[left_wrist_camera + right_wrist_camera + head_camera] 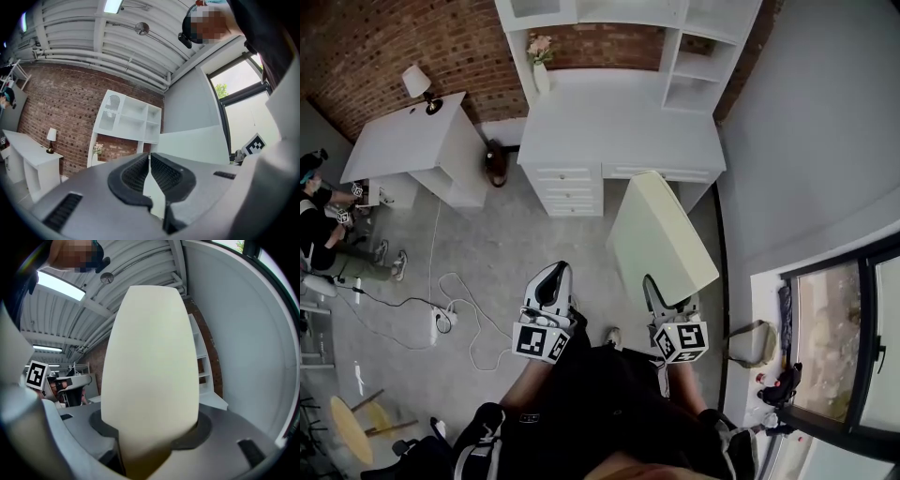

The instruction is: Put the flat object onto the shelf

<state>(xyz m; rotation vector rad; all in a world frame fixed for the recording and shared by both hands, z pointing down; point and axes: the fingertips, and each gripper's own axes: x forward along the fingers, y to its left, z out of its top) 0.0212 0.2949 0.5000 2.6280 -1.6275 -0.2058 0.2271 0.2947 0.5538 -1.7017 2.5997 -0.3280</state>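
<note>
My right gripper is clenched on the flat object, a pale cream panel with rounded corners. In the right gripper view the two jaws press on its lower end from both sides, and the panel rises straight up from them. From the head view it is in the air, tilted, above the grey floor. Its far end comes near the front edge of the white desk, and it is not yet on the white shelf that stands on this desk.

My left gripper holds nothing, and its jaws are closed together.

The only print I can see is the black-and-white square markers on the left cube and the right cube.
</note>
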